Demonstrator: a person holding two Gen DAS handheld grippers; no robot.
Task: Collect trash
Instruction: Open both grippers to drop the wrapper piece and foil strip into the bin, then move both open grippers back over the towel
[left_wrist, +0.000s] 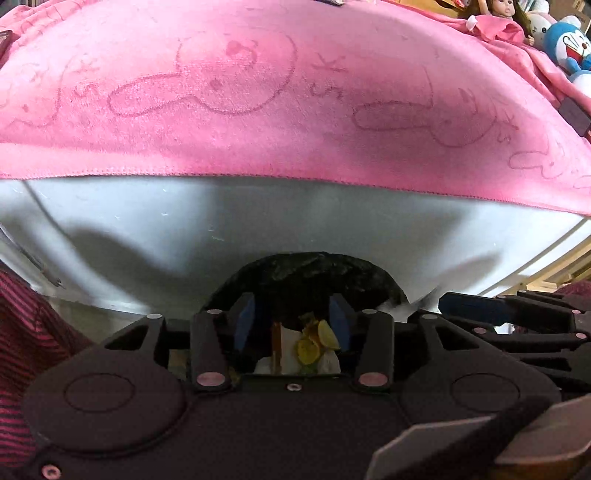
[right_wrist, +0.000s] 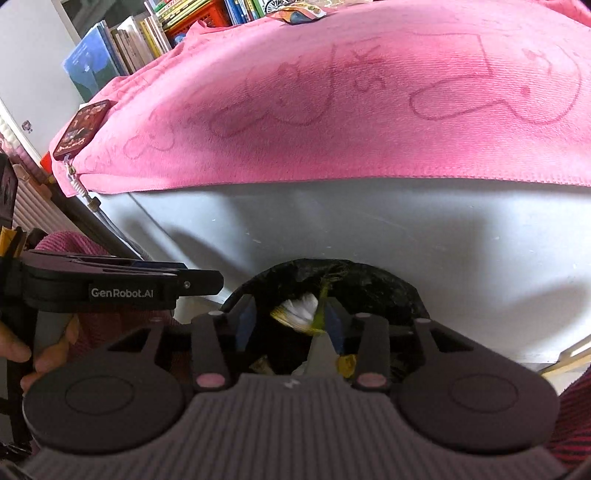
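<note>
A bin lined with a black bag (left_wrist: 314, 269) stands below the near edge of the white table (left_wrist: 147, 229). My left gripper (left_wrist: 291, 310) hangs over its mouth, open, with nothing between the blue pads (left_wrist: 245, 321). Yellow and white scraps (left_wrist: 314, 341) lie inside the bag below it. My right gripper (right_wrist: 290, 308) is over the same bag (right_wrist: 369, 280), also open. A blurred white and yellow scrap (right_wrist: 299, 310) sits loose between its fingers, close to the right pad (right_wrist: 332, 319). Each gripper shows at the edge of the other's view: the right gripper (left_wrist: 498, 306) and the left gripper (right_wrist: 110, 284).
A pink towel (left_wrist: 258, 110) covers most of the table. On it lie a dark red card (right_wrist: 81, 129) at the left edge and a colourful wrapper (right_wrist: 295, 13) at the far side. Books (right_wrist: 147, 33) stand beyond, and plush toys (left_wrist: 565, 44) at the far right. A hand (right_wrist: 22, 354) holds the left gripper.
</note>
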